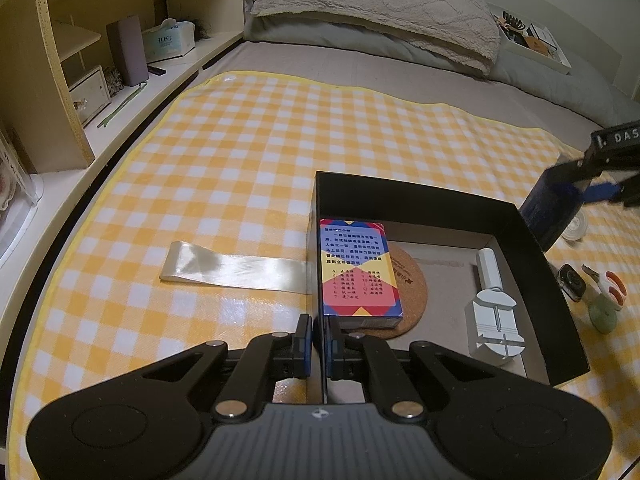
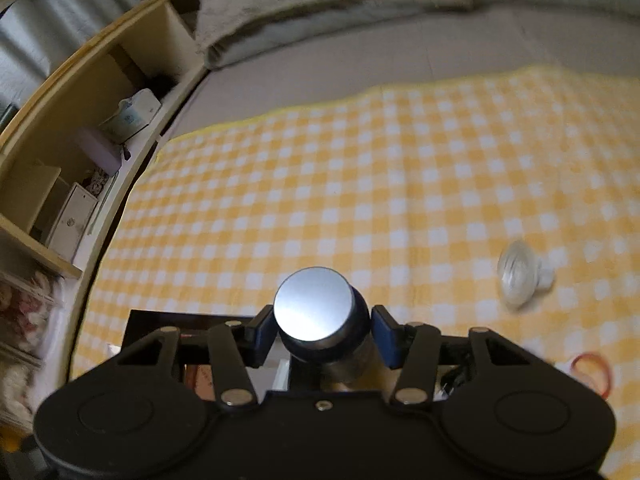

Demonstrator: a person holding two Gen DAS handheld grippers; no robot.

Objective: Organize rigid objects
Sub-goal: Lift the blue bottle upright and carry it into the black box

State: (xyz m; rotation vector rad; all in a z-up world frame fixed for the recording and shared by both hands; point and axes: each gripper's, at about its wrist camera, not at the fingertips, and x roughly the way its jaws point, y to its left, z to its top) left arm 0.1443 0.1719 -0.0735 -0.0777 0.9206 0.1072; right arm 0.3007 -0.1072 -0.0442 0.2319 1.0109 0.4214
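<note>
The dark blue bottle [image 2: 324, 328] with its silver cap sat clamped between the pads of the right gripper [image 2: 322, 334], lifted beside the far right wall of the black box [image 1: 404, 190], presumably so it could join the card box [image 1: 356, 270], cork coaster [image 1: 410, 284] and white tool [image 1: 494, 304] already inside. The left gripper [image 1: 319, 340] was pinched shut on the box's near wall, likely steadying it on the checked cloth [image 1: 240, 152].

1 black box [image 1: 516, 208] — 1 card pack [image 1: 356, 268] — 1 cork coaster [image 1: 412, 292] — 1 bottle [image 2: 320, 320]
</note>
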